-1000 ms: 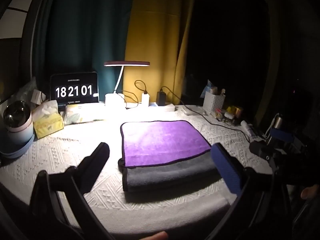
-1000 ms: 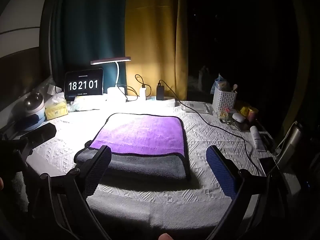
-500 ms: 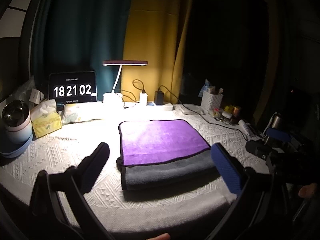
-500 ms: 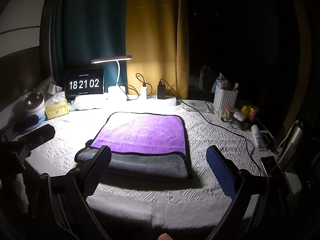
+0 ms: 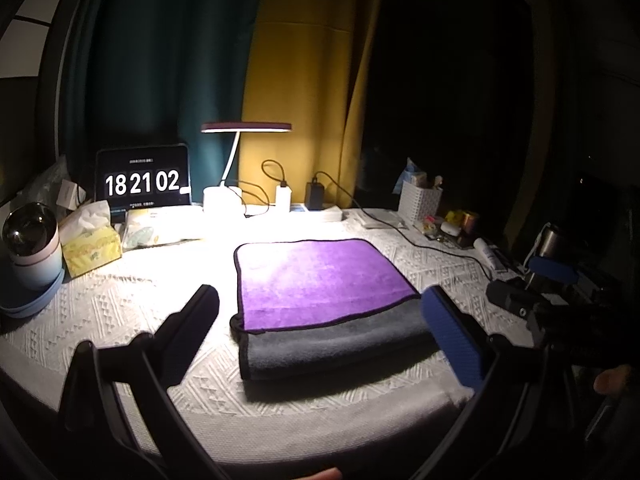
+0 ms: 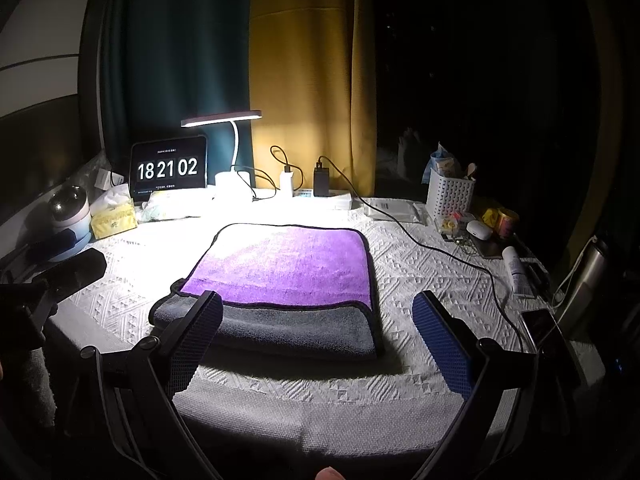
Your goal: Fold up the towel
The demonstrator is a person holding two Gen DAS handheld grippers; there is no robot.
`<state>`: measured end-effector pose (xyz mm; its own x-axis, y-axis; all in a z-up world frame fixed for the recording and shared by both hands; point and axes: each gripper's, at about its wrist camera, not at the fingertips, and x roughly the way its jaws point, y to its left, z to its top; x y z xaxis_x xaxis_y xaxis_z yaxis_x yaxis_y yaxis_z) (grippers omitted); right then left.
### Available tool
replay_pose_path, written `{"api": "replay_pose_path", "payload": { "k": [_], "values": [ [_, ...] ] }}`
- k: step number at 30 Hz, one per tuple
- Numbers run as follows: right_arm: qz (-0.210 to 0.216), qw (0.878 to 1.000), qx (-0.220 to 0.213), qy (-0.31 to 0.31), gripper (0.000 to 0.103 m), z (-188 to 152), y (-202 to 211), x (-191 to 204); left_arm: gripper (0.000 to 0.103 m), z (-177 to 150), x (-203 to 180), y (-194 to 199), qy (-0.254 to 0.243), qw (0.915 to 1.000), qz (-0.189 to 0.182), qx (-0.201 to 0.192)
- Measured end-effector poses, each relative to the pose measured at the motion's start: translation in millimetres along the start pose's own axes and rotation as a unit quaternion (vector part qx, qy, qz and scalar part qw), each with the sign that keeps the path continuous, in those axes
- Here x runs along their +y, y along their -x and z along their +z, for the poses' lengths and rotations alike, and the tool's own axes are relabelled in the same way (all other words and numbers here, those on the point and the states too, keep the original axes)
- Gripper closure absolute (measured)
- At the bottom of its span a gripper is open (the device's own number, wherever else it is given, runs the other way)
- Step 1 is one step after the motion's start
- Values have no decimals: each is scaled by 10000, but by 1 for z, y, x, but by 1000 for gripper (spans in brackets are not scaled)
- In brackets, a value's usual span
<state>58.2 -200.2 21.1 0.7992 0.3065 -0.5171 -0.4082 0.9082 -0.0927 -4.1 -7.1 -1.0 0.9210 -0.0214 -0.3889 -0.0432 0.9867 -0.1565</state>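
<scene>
Near: left gripper (image 5: 320, 328) and right gripper (image 6: 318, 334) both spread wide, holding nothing, above table edge. Towel (image 6: 288, 276) lies mid-table, folded w/ purple face over grey layer, edges approx. squared. Fold looks done or nearly so; maybe one more fold left. Far right: white basket (image 6: 450, 194) w/ assorted packets, contents unclear.

purple-and-grey towel (image 5: 320, 280), white patterned tablecloth (image 5: 132, 304)
</scene>
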Motion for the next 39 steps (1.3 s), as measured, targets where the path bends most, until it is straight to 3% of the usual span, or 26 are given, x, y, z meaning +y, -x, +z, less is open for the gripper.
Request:
{"api": "replay_pose_path", "payload": {
  "k": [39],
  "values": [
    [52,10000,53,-11,5,-4,-3,5,1,-3,5,2,110,9999,-92,29]
  ]
}}
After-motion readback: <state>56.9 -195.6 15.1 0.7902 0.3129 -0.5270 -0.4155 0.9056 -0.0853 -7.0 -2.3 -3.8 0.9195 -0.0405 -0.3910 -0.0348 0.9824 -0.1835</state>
